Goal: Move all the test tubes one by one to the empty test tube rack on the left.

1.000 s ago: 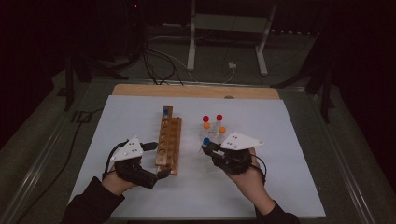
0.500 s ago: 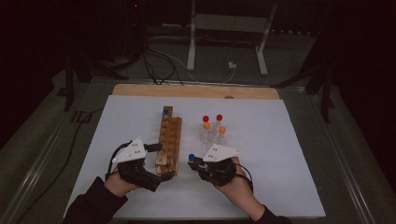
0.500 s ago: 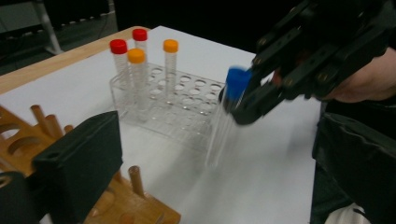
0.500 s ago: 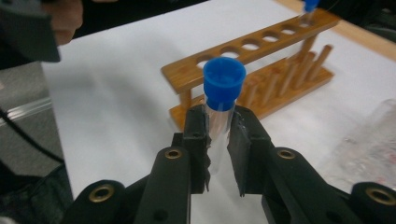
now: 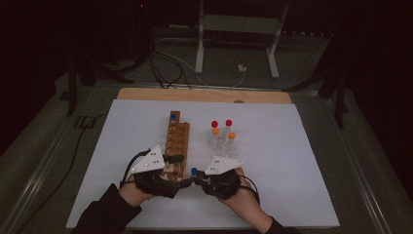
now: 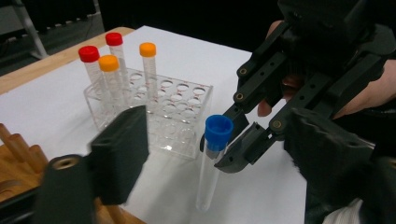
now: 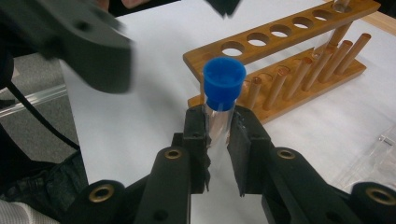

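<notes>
R gripper (image 7: 218, 140) clamped on blue-cap tube (image 7: 220, 105) just below cap, tube upright, held above white mat (image 5: 292, 161) between wooden rack (image 5: 176, 141) and clear rack (image 6: 154, 112). L gripper (image 5: 181, 171) jaws have just been closing, nothing seen between them, pads near the tube but apart. Risk: grip sits high on smooth glass w/ long free end below, so tube could swing or slip if L jaw knocks it during a handover; also could clip wooden rack edge. L gripper view gives full tube length, clear rack w/ red and orange caps; R gripper view gives pad contact on glass, empty wooden rack holes; high view gives overall layout
</notes>
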Tool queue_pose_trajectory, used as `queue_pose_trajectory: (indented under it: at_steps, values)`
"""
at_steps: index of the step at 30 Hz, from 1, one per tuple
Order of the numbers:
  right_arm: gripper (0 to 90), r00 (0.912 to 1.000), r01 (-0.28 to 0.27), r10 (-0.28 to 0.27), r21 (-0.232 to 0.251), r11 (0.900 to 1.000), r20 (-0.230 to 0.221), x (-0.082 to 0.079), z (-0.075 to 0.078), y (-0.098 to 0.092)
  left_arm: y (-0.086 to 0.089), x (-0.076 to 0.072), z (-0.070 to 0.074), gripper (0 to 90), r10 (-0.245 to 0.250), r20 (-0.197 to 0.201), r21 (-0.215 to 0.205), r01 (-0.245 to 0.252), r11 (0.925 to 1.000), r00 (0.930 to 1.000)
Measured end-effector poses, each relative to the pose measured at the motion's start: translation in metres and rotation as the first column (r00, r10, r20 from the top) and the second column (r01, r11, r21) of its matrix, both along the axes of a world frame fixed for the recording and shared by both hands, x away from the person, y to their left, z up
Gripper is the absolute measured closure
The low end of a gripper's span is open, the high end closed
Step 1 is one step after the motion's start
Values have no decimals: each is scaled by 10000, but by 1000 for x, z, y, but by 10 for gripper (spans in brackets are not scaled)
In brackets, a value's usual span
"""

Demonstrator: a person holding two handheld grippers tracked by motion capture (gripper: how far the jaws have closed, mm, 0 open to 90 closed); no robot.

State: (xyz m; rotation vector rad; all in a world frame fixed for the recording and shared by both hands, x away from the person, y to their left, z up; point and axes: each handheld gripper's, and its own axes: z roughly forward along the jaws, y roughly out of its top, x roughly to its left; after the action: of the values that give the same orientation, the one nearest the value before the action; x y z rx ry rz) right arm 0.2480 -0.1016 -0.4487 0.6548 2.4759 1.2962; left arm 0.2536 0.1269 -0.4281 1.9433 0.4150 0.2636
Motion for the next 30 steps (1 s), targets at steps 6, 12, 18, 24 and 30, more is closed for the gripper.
queue_pose_trajectory:
  at_steps: [6, 12, 18, 24, 30]
  values:
    - [773, 10000, -49, 49, -1, 10000, 14, -1, 1, 0, -7, 2, -1, 468, -152, 31, 62, 152, 9999, 9999]
    - [773, 10000, -81, 81, 21, 10000, 30, -1, 2, 0, -11, 5, -3, 593, -226, 45, 210, 225, 9995, 9997]
    - [773, 10000, -72, 72, 76, 9999, -4, 0, 2, -1, -14, 7, -6, 675, -358, 29, 435, 356, 9984, 9994]
    - [773, 10000, -12, 12, 65, 10000, 17, 0, 3, -2, -14, 9, -7, 761, -377, 9, 417, 376, 9984, 9993]
    - [769, 9999, -85, 85, 130, 9999, -61, 1, 4, -3, -14, 9, -4, 774, -437, -8, 481, 436, 9979, 9990]
